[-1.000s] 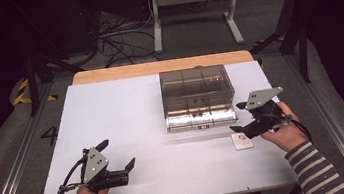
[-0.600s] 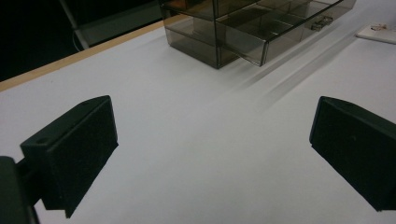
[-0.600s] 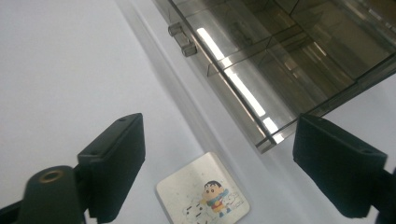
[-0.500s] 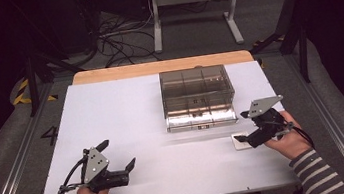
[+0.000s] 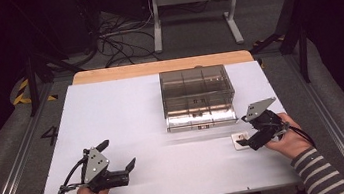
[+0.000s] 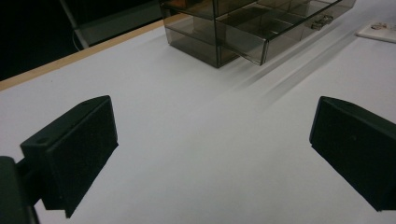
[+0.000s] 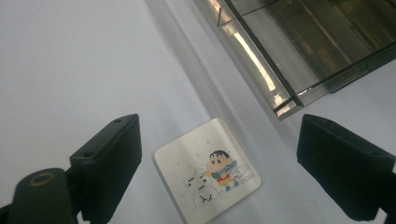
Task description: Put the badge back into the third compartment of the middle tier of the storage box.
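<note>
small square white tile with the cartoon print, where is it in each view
High view: the small square white tile with a cartoon print lies on the table, right of centre.
Left gripper view: upper right corner.
Right gripper view: bottom centre.
Shared landmark: the smoky clear plastic compartment box next to it.

I'm working in a lab: white tabletop [image 5: 126,113] on rails, cables [image 5: 117,38] strewn over grey floor [image 5: 1,155], hazard tape [image 5: 22,91].

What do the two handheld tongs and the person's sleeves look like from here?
Both the left tongs and the right tongs are black with blocky jaws. Each has a grey three-cornered plate on top and trails a black cable. The sleeves are striped, dark and light.
</note>
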Action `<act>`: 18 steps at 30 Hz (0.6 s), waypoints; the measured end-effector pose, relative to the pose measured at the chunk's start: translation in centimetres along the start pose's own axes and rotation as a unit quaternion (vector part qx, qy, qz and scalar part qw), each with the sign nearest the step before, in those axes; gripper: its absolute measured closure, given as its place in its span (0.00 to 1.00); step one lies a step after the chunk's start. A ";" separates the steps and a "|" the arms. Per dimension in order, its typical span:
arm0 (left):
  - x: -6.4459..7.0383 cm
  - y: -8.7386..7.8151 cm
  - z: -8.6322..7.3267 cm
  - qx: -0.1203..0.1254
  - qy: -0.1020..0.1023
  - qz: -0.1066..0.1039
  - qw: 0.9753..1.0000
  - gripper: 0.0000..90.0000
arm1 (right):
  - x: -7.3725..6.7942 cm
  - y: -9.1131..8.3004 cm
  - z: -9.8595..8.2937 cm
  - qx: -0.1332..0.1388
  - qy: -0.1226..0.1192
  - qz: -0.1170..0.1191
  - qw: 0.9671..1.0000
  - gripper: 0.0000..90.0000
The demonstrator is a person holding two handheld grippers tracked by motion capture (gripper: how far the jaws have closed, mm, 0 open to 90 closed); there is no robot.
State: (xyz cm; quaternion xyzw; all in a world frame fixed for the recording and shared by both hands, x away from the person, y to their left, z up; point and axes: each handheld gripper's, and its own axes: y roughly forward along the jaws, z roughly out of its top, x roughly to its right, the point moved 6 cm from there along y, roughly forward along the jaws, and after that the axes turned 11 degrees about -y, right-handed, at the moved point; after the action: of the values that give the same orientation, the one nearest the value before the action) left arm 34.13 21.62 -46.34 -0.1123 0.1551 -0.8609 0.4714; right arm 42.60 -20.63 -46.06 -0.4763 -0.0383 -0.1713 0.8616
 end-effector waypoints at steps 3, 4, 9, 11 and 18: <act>0.0 0.0 0.0 -0.001 0.003 0.000 1.000 0.02 | 0.0 0.2 -0.1 -0.008 -0.006 0.005 1.000 0.16; 0.0 0.0 0.0 0.000 0.003 0.000 1.000 0.02 | 0.0 0.3 -0.2 -0.012 -0.011 0.008 1.000 0.16; 0.0 0.0 0.0 -0.001 0.002 0.000 1.000 0.02 | 0.0 0.7 -0.4 -0.030 -0.027 0.021 0.999 0.17; 0.0 0.0 0.0 -0.001 0.002 0.000 1.000 0.02 | 0.0 0.8 -0.4 -0.034 -0.032 0.028 0.999 0.18; -0.1 0.0 0.0 -0.001 0.002 0.002 1.000 0.02 | -0.2 1.4 -0.8 -0.053 -0.042 0.048 0.997 0.19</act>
State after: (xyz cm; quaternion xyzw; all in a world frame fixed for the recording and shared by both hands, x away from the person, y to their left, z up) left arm 34.13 21.67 -46.37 -0.1102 0.1570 -0.8602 0.4724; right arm 42.82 -20.58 -47.68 -0.5294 -0.0426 -0.1108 0.8400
